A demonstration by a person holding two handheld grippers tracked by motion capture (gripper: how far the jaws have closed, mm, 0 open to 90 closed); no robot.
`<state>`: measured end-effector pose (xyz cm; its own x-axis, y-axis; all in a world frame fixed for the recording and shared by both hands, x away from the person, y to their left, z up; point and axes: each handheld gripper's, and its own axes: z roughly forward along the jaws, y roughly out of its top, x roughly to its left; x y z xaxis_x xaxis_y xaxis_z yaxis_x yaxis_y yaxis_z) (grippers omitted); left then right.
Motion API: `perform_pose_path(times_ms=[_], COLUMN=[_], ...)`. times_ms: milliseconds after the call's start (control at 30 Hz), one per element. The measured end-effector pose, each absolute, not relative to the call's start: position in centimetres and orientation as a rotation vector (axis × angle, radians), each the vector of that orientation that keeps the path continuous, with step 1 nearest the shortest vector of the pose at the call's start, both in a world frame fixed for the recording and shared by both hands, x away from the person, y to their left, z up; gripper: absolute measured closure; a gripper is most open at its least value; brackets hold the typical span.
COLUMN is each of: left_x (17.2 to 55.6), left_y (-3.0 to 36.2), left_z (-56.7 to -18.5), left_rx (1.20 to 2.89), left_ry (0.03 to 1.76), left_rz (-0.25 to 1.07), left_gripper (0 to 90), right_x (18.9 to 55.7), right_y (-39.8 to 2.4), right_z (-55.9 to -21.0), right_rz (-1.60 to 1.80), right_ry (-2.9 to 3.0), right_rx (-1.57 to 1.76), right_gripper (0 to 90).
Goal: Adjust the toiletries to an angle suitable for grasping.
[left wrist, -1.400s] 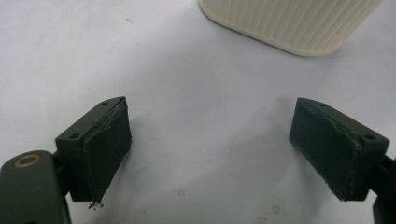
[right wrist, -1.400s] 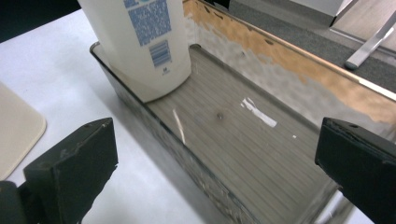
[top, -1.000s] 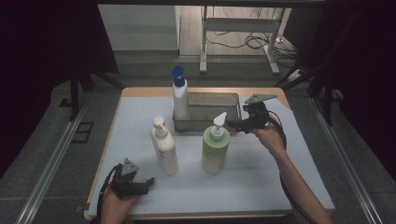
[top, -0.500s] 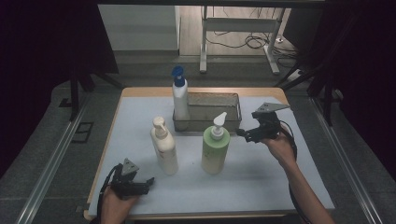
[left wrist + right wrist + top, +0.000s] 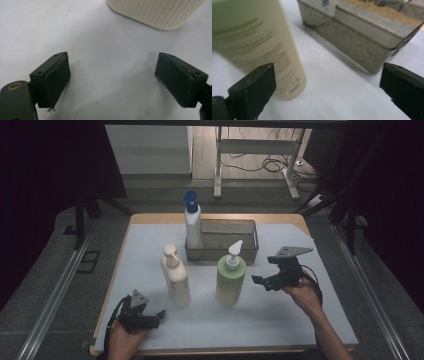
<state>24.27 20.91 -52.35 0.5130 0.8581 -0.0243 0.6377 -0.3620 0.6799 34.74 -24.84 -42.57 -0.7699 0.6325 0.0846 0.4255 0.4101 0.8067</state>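
Tabletop (image 5: 320,315) under us is a pale sheet over wood, ringed by dark curtains, with grey floor and cables beyond. We see the green pump bottle (image 5: 230,279) upright near the middle, white pump on top, just in front of the mesh basket (image 5: 222,241); its print is blurred up close. Our right gripper (image 5: 261,281) hovers just beside it, jaws wide apart and empty. Our left gripper (image 5: 157,316) rests low near the cream bottle (image 5: 176,276), equally spread, holding nothing.

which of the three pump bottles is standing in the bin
The white bottle with the blue pump stands in the grey mesh bin; the cream bottle and green bottle stand on the white mat.
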Motion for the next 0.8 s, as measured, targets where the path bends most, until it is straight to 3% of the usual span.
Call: perform_pose_path(times_ms=[333, 800], left_x=[24.3, 24.2], left_y=[20.9, 20.9], left_z=[-52.3, -52.4], left_rx=[2.118, 2.113], left_ry=[1.216, 1.218], left_rz=[0.448, 0.449], left_gripper=[12.7, 12.8], right_x=[32.2, 31.4], right_y=[-23.1, -19.7], right_z=[-43.3, -43.4], right_rz=[1.365, 1.336], right_ry=[2.496, 2.544], right_rx=[0.923, 0.842], right_gripper=[1.4, 2.1])
